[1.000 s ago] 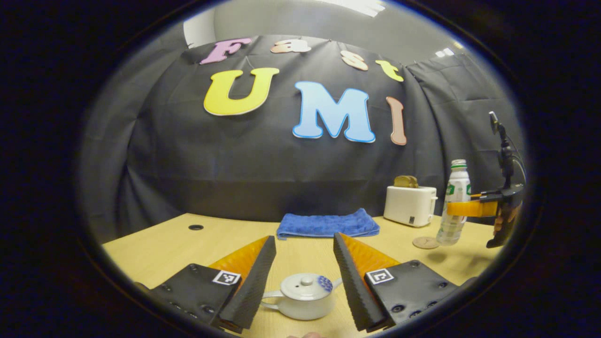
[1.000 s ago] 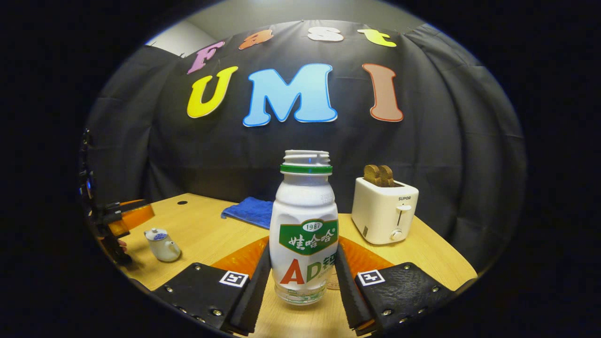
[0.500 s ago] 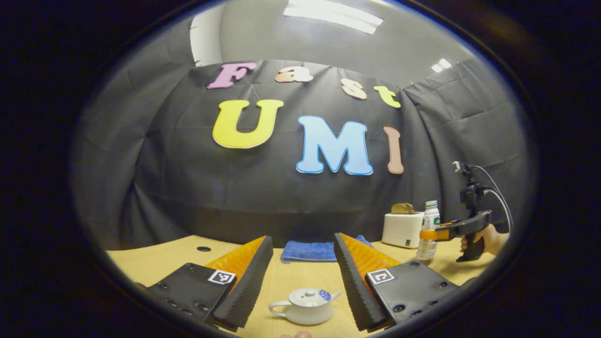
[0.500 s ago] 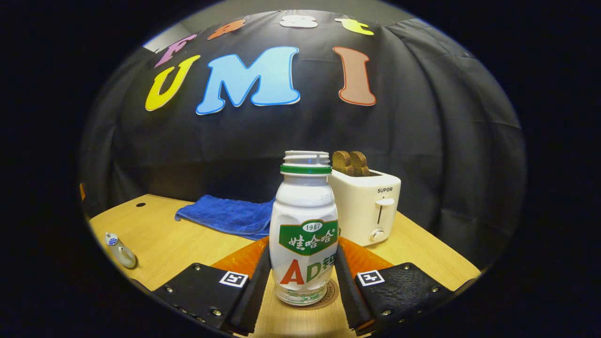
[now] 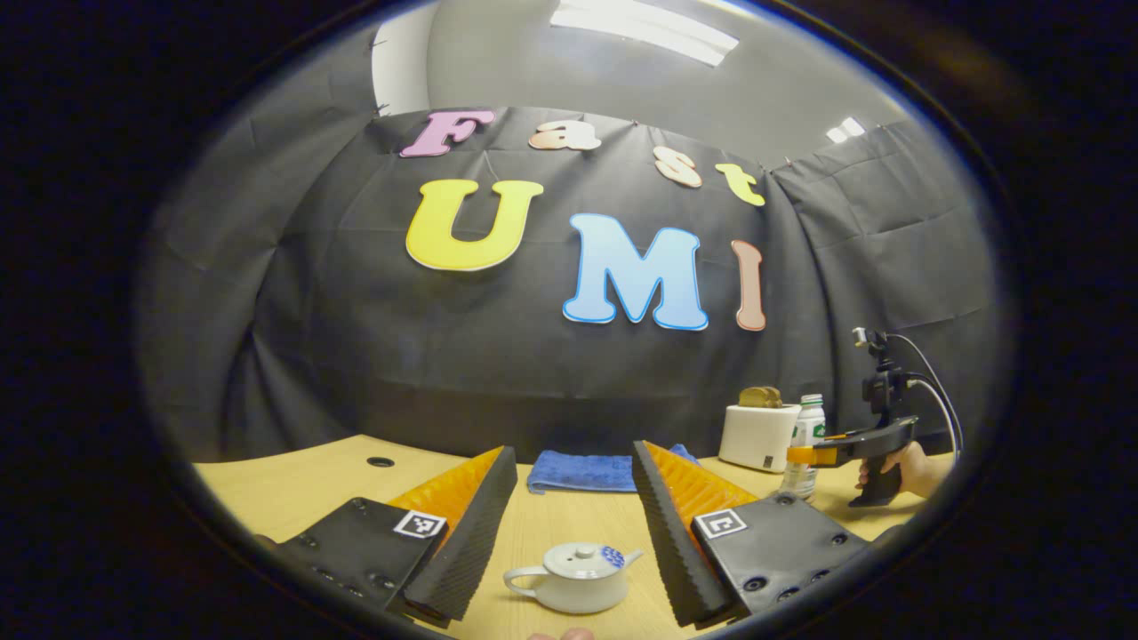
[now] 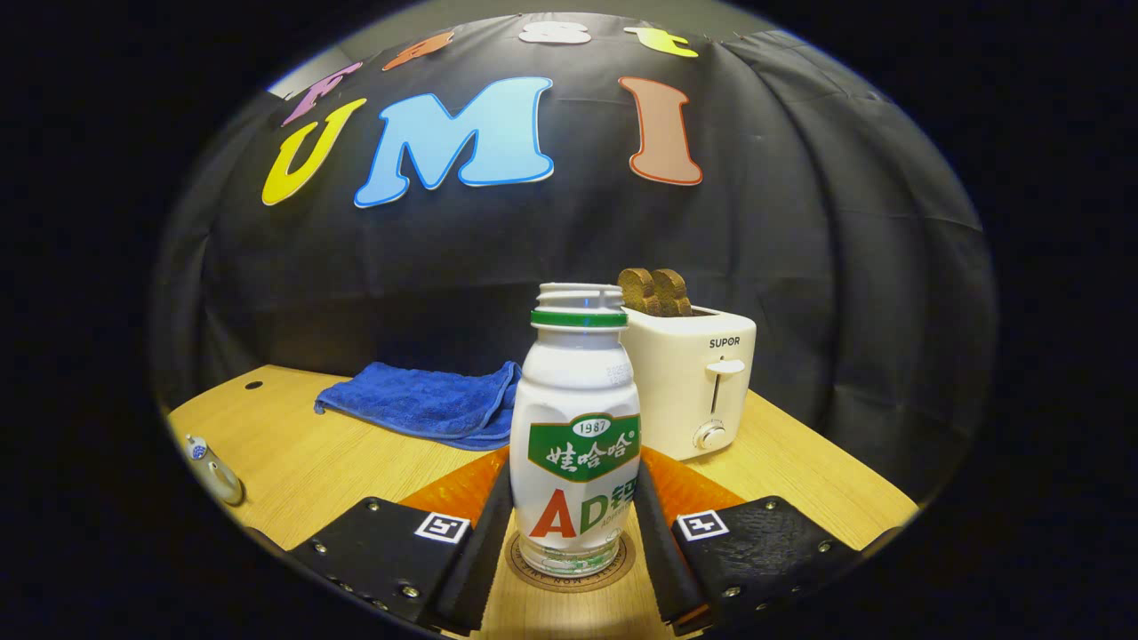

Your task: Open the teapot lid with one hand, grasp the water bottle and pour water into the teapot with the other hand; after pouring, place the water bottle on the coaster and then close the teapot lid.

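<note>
The white teapot [image 5: 573,578], its lid on, sits on the table just below and between the fingers of my left gripper [image 5: 573,449], which is open and holds nothing. The teapot [image 6: 213,476] also appears small at the far left edge of the right gripper view. My right gripper [image 6: 575,464] is shut on the uncapped white water bottle [image 6: 578,436], which stands upright with its base on the round coaster [image 6: 573,571]. In the left gripper view that bottle [image 5: 807,431] and the right gripper [image 5: 822,455] are far off to the right, held by a hand [image 5: 916,467].
A white toaster [image 6: 693,382] holding bread stands just behind the bottle, close to the booth wall. A folded blue towel [image 6: 427,404] lies at the back middle of the wooden table [image 6: 356,462]. The toaster [image 5: 758,436] and towel [image 5: 587,471] also appear in the left gripper view.
My right gripper carried the bottle rightward and down, away from the teapot, until its base reached the coaster. My left gripper backed off from the teapot a little and stayed open.
</note>
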